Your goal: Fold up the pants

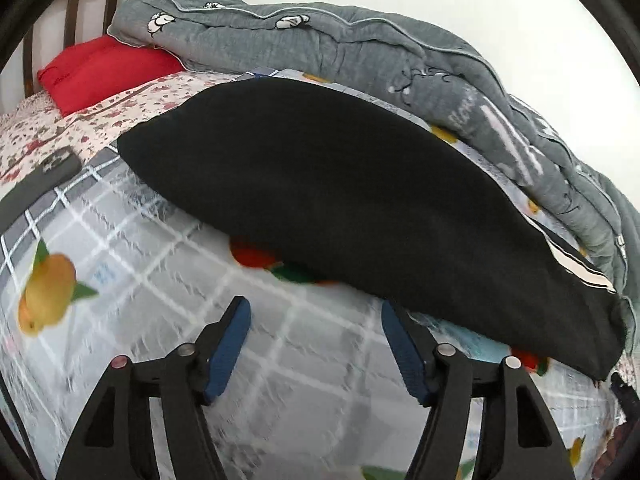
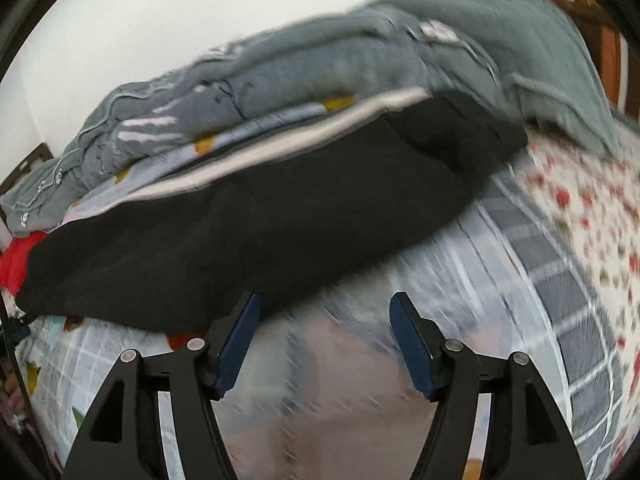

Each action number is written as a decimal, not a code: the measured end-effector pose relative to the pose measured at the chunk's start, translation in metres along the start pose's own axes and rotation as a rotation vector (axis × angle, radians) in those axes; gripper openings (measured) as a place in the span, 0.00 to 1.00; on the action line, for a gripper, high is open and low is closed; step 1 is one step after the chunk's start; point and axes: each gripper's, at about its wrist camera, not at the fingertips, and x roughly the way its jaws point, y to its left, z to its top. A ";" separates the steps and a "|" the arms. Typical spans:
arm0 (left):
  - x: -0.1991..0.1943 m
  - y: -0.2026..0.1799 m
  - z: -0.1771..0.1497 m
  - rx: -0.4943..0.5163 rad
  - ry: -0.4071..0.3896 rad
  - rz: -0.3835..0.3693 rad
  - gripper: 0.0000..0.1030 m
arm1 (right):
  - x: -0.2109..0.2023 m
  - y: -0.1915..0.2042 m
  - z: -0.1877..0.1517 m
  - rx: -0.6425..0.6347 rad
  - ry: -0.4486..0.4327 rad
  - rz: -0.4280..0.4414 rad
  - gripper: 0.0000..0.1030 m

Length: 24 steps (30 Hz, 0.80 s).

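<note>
The black pants (image 1: 344, 196) lie flat on the bed in a long folded band, with a white side stripe along their far edge (image 1: 580, 268). In the right wrist view the pants (image 2: 248, 224) stretch from lower left to upper right, and the white stripe (image 2: 260, 156) runs along the far side. My left gripper (image 1: 316, 308) is open and empty, just in front of the pants' near edge. My right gripper (image 2: 326, 304) is open and empty, also just short of the near edge. The right wrist view is blurred by motion.
A grey quilt (image 1: 360, 40) is heaped along the far side of the bed against the white wall. A red pillow (image 1: 104, 68) lies by the wooden headboard. A dark phone (image 1: 40, 180) rests on the sheet at left. The checked fruit-print cover (image 1: 140, 280) lies under the pants.
</note>
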 end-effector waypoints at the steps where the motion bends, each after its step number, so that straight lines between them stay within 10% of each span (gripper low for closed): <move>1: 0.000 -0.001 -0.001 -0.002 0.007 -0.006 0.65 | 0.000 -0.007 -0.001 0.030 0.004 0.020 0.65; 7: 0.000 -0.001 0.003 -0.052 0.065 -0.015 0.65 | 0.011 -0.013 0.017 0.105 0.067 0.140 0.59; 21: 0.049 0.016 0.046 -0.209 0.033 -0.025 0.61 | 0.067 -0.014 0.064 0.195 0.122 0.126 0.41; 24: 0.058 0.011 0.055 -0.197 0.039 0.072 0.22 | 0.082 -0.016 0.071 0.220 0.138 0.071 0.11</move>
